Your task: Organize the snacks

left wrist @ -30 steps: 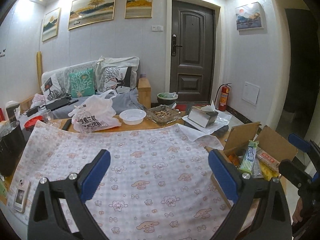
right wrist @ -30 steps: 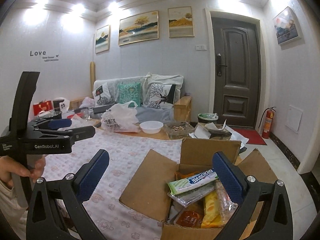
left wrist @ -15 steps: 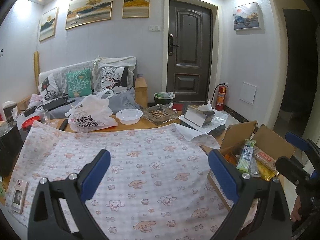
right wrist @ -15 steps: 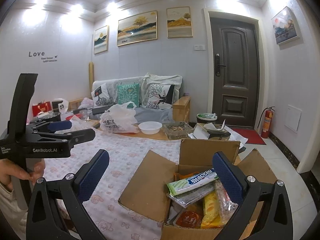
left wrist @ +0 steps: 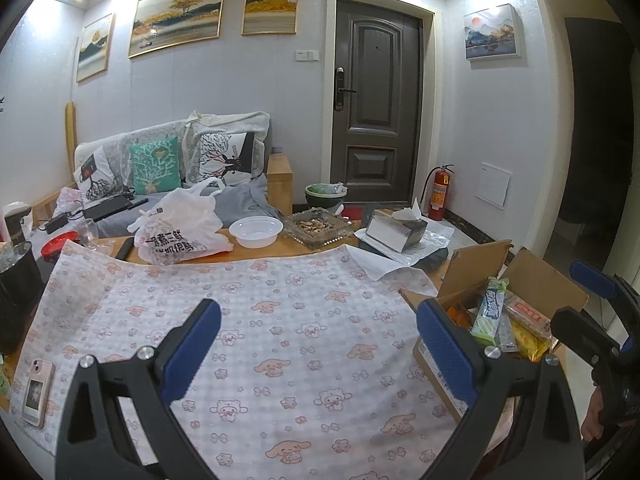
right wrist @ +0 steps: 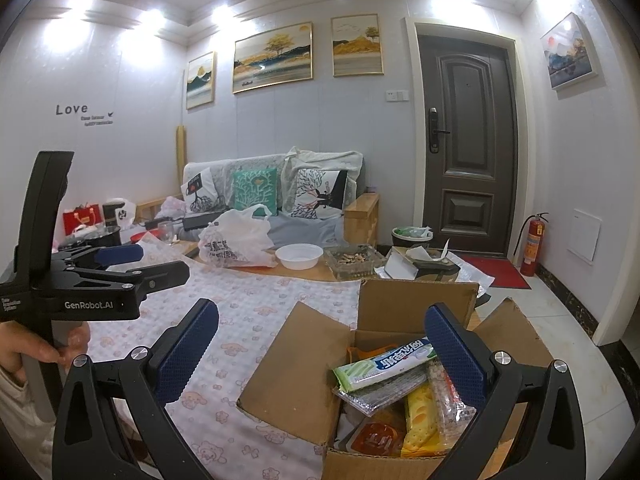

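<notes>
In the left wrist view, the left hand-held gripper (left wrist: 318, 344) is wide open and holds nothing. It hangs over the counter (left wrist: 256, 246), which a cloth with cartoon animals (left wrist: 280, 320) covers. A phone (left wrist: 37, 392) lies on the cloth at the left edge. At the right stands an open cardboard box (left wrist: 540, 280) with snacks inside.

In the right wrist view, the right hand-held gripper (right wrist: 322, 346) is also wide open and empty, above the box (right wrist: 296, 364). A green wafer pack (right wrist: 384, 364) lies on top of the other snacks. At the left, a hand (right wrist: 34, 354) holds the left hand-held gripper (right wrist: 160, 264).
</notes>
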Motion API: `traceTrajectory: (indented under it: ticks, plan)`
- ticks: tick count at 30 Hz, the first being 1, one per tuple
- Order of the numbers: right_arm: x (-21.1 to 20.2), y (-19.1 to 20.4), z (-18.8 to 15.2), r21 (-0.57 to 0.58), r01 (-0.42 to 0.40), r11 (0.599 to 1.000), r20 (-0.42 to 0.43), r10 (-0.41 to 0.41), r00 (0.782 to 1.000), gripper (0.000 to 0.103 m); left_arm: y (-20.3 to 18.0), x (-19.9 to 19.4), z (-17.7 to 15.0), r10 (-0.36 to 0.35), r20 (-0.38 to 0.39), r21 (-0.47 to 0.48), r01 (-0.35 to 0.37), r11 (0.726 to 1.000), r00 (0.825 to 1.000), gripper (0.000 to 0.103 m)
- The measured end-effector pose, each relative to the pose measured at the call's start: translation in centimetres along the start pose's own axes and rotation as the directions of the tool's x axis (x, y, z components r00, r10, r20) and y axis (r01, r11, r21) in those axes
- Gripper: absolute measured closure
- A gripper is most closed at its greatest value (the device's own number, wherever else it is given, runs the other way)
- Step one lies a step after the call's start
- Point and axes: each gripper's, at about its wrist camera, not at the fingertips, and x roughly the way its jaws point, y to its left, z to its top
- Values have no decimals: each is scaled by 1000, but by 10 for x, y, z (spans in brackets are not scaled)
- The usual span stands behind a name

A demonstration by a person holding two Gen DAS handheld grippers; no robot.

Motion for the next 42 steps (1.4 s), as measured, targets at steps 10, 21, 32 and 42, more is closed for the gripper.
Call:
traceTrajectory:
  ticks: [10, 21, 32, 42]
  plan:
    - [0, 1, 1, 6, 5, 1000, 0, -5, 1000, 0, 1, 0, 0, -5, 1, 3, 5, 1000, 1000, 6]
    - [0, 1, 1, 6, 3, 1000, 0, -3, 1000, 0, 1, 0, 0, -7, 0, 6, 7, 1000, 1000, 6]
    - [-1, 0, 1, 5, 4, 1000, -1, -4, 1000, 0, 1, 0, 0, -7, -1, 6, 7, 1000, 1000, 6]
    - [-1, 0, 2, 7, 5, 1000, -1, -5, 1000, 0, 1, 1, 0, -19, -6, 7, 19, 1000, 1000, 6]
